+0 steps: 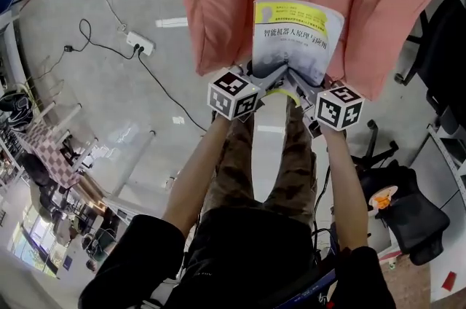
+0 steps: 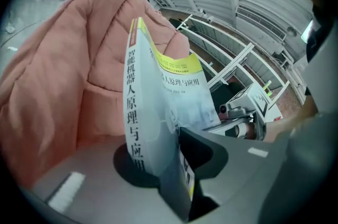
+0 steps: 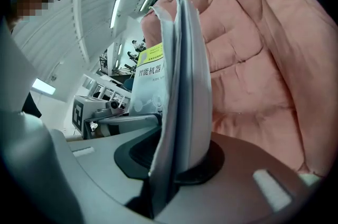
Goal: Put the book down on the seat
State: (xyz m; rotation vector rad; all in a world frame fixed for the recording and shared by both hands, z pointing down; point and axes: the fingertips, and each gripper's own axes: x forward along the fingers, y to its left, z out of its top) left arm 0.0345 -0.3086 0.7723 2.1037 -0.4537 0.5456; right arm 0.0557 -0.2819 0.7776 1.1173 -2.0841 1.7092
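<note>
**Book** (image 1: 291, 38): white and grey cover with a yellow band and Chinese title. It is off the seat, carried between your two grippers over the pink cushion. Whether its far edge touches the padding cannot be told.

**Seat** (image 1: 218, 1): salmon-pink quilted cushion directly beyond and beneath the book.

**Left gripper** (image 1: 266, 73): your jaws stand partly apart, closed on the book's spine corner. The left gripper view shows the spine lettering rising from between the pads.

**Right gripper** (image 1: 309, 85): your jaws stand partly apart, clamped on the opposite near corner. The right gripper view shows the page edges seated between the pads.

**Floor** (image 1: 109, 118): grey and glossy, with a white power strip (image 1: 138, 44) and a black cable (image 1: 95, 38) to the left of the seat.
</note>
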